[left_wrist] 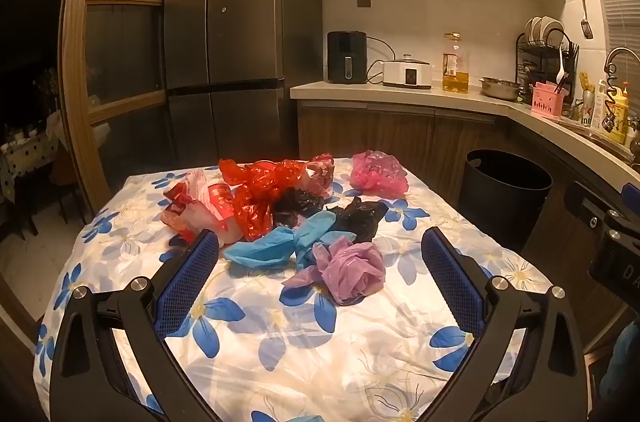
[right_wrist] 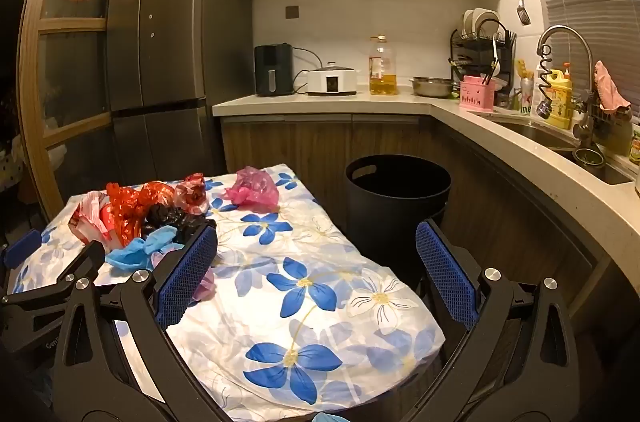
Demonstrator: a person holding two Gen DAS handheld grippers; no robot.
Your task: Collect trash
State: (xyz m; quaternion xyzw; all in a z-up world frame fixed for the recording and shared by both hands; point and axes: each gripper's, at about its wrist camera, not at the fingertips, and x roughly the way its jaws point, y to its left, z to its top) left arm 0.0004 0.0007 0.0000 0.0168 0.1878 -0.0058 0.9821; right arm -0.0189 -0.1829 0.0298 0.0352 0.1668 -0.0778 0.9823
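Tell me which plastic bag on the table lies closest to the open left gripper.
The crumpled purple bag. It lies nearest the left gripper, in front of the blue bag, while the red bag, black bag and pink bag lie farther back.

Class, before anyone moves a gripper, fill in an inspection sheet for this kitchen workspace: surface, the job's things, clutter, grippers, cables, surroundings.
Surface: table under a floral cloth, white with blue flowers, wrinkled.
Job's things: crumpled plastic bags on the cloth: purple bag nearest, blue bag, black bags, red bags, pink bag apart at the far side. Black bin stands open on the floor beside the table.
Clutter: nothing seen on the cloth besides the bags.
Grippers: left gripper open, holding nothing; right gripper open, holding nothing.
Cables: black cord between the air fryer and the white cooker.
Surroundings: fridge, countertop, oil bottle, dish rack, sink tap.
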